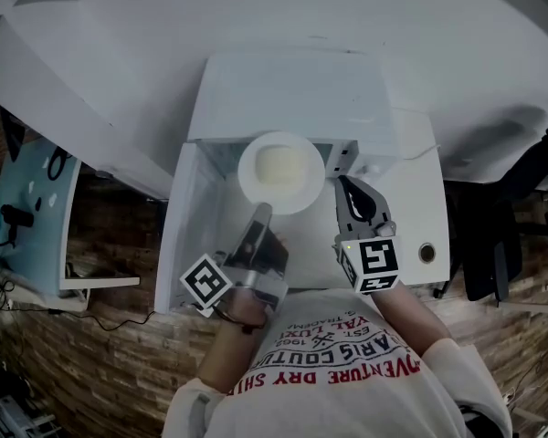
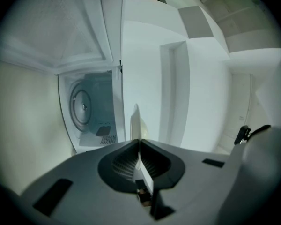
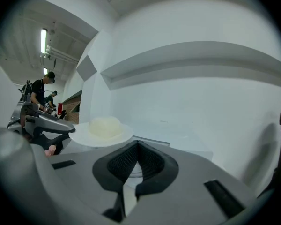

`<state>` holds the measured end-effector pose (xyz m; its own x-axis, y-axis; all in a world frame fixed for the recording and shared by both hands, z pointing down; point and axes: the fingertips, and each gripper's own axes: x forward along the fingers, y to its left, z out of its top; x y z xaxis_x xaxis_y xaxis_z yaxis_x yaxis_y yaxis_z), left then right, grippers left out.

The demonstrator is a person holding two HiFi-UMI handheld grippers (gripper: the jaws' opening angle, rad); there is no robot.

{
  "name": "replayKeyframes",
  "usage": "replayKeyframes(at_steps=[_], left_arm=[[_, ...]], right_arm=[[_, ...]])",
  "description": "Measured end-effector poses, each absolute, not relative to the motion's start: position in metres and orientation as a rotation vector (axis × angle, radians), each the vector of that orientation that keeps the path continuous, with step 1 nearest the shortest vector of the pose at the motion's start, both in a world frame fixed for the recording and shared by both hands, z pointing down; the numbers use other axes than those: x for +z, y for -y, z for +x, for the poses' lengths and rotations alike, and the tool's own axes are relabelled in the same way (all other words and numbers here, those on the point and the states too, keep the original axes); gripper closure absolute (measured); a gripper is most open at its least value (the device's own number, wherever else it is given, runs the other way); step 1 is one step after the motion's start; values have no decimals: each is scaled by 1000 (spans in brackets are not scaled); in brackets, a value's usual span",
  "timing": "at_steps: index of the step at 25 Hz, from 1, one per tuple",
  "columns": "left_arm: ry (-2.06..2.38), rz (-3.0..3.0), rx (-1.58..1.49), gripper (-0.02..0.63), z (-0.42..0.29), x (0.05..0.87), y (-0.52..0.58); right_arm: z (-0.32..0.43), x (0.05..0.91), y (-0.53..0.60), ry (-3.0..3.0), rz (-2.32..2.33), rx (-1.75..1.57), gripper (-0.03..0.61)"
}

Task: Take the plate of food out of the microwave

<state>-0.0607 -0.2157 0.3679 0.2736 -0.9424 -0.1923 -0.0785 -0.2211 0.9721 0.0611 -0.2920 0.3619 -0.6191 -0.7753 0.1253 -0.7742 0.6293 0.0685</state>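
Observation:
A white plate [image 1: 252, 186] with a pale mound of food [image 1: 284, 164] hangs just in front of the open white microwave [image 1: 292, 89]. My left gripper [image 1: 259, 213] is shut on the plate's near rim, which shows edge-on as a thin plate rim [image 2: 136, 123] between the closed jaws. Behind it lies the microwave's cavity with its glass turntable [image 2: 82, 108]. My right gripper [image 1: 345, 190] is shut and holds nothing, to the right of the plate by the control panel. From there the plate [image 3: 82, 134] and food [image 3: 104, 125] lie to the left.
The microwave door [image 1: 184, 235] stands swung open on the left, beside my left hand. The microwave rests on a white table [image 1: 420, 44]. A black office chair [image 1: 521, 190] stands at the right. People [image 3: 40, 90] are far off in the room.

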Motion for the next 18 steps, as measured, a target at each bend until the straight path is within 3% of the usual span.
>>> replayKeyframes(at_steps=[18], left_arm=[[979,1560,-1089,600,-61,376,217]], right_arm=[[60,365,288,2690,1302,-23,566]])
